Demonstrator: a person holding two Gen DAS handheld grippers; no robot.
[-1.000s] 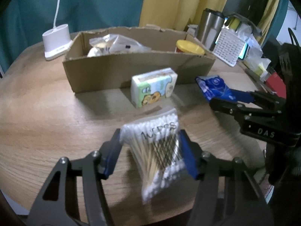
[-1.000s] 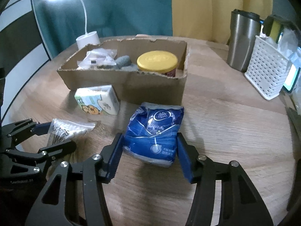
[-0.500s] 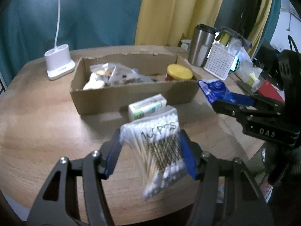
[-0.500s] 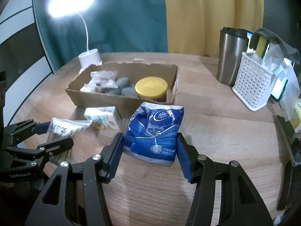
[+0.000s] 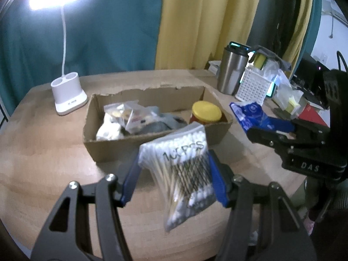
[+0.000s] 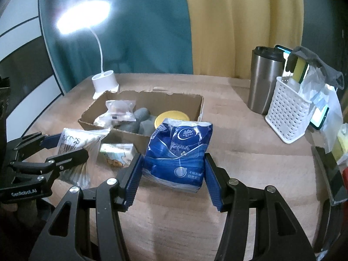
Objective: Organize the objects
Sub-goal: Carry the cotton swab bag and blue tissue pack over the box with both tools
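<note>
Carrying is the step in hand, as I judge it; my left gripper is clamped on the bag of cotton swabs, which hangs clear of the wooden table in front of the cardboard box; my right gripper pinches the blue tissue pack by its sides, also off the table and just before the box's near wall; inside the box lie clear snack bags, grey bundles and a yellow-lidded jar; a small printed tissue packet sits on the table beside the box; next, I think, both loads must travel forward over the near wall, find free spots among the contents, and only then should I let the jaws part.
</note>
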